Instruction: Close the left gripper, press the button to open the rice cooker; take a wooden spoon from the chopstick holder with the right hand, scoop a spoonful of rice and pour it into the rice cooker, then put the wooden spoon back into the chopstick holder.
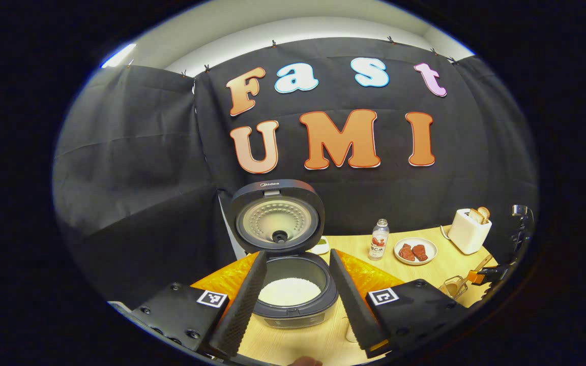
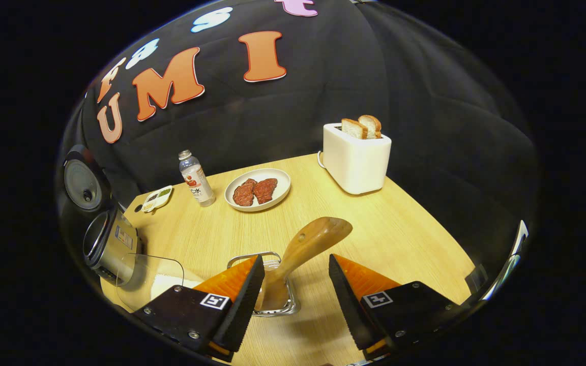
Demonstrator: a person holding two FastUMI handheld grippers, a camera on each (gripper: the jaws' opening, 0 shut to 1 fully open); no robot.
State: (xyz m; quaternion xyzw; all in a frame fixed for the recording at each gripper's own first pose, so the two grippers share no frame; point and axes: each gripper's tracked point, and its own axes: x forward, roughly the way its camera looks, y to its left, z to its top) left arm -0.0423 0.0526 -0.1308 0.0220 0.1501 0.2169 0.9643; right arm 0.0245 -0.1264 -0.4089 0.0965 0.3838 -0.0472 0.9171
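Right claw [image 2: 296,292] spread wide over holder, spoon between fingers, not yet gripped.

Wooden spoon [image 2: 308,246] stands bowl-up in wire chopstick holder [image 2: 272,305] on worktop [image 2: 415,229], leaning right, just ahead of the claw's open gap. Likely light, stiff, smooth-grained; best taken on the narrow neck below the bowl, squarely, to stop it twisting. Left claw [image 1: 293,297] also apart, framing rice cooker [image 1: 293,300], lid [image 1: 277,218] already up, white rice inside.
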